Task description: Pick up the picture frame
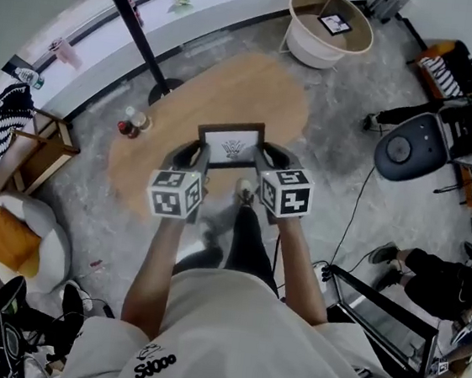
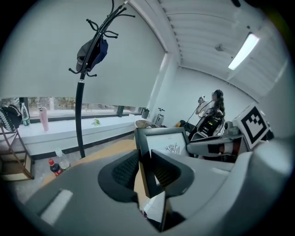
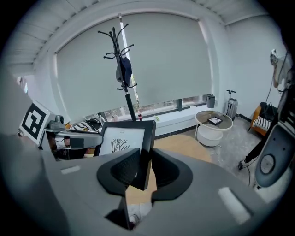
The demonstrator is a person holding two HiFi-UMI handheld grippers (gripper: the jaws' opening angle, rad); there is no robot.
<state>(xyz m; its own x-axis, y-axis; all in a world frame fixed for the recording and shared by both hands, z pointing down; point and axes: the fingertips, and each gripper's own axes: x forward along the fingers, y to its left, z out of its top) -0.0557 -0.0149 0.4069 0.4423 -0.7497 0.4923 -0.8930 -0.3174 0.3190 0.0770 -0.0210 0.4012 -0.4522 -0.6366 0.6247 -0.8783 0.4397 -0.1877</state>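
A black picture frame [image 1: 232,145] with a white print of a plant drawing hangs in the air over the tan oval rug [image 1: 263,98]. Both grippers hold it by its side edges. My left gripper [image 1: 196,156] is shut on the frame's left edge, and the frame [image 2: 162,142] runs between its jaws in the left gripper view. My right gripper [image 1: 265,159] is shut on the right edge, and the frame [image 3: 126,140] sits clamped between its jaws in the right gripper view.
A coat stand [image 1: 129,11] rises at the rug's far left, with two bottles [image 1: 132,123] on the floor near it. A round side table [image 1: 329,25] stands beyond the rug. An office chair [image 1: 414,145] and a seated person's legs [image 1: 430,270] are at the right.
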